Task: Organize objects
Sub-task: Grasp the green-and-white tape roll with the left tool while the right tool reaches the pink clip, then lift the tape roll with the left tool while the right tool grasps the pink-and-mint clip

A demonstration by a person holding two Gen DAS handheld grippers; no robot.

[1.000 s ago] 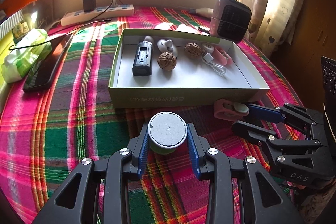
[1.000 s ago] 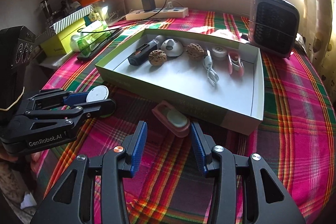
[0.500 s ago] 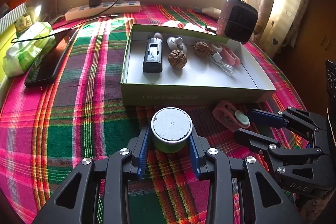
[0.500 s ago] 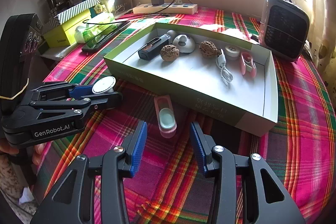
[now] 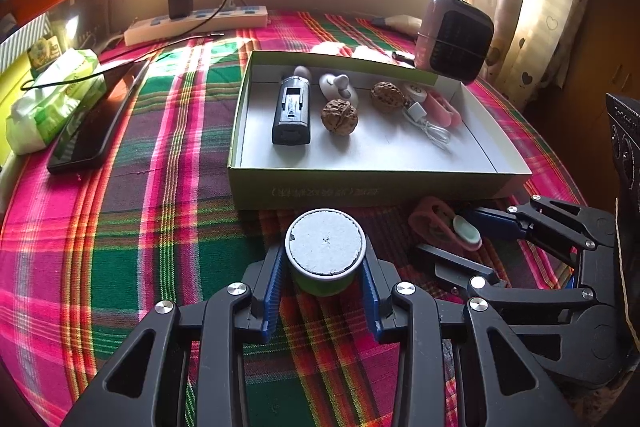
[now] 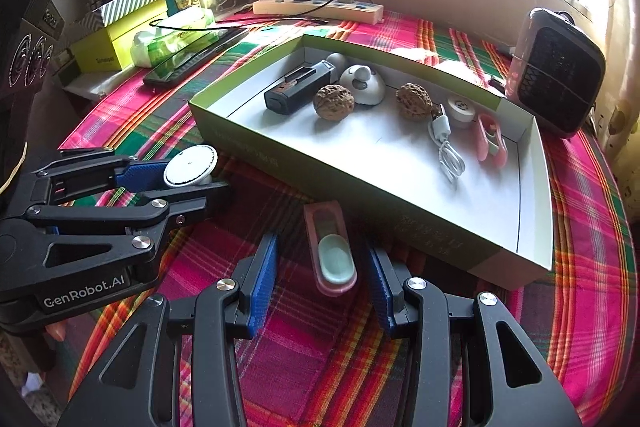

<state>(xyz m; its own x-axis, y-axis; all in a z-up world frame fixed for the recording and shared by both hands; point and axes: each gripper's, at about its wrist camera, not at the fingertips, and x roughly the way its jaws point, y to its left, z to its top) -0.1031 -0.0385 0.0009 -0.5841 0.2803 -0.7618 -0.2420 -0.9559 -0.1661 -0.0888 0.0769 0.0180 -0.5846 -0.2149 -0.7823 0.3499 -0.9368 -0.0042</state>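
From the left wrist, your left gripper (image 5: 325, 291) is clamped on the tin (image 5: 325, 251), a short green one with a grey-white lid, both blue pads pressed to its sides. It sits upright just short of the box (image 5: 376, 183). Lift it straight, clear the near wall, and set it down on the bare white floor toward the front, away from the walnut (image 5: 339, 117) and the cable (image 5: 430, 127). Faint print runs along the near wall, too blurred to read.

From the right wrist, your right gripper (image 6: 323, 281) stands with its jaws apart on either side of the pink case (image 6: 331, 255), which lies flat on the cloth (image 6: 580, 227) just outside the box; neither pad touches it. Its long axis runs along the fingers, so keep it centred, come lower so the pads meet its long sides, then close evenly, or it may pivot out. The left gripper's body reads "GenRobot.AI".
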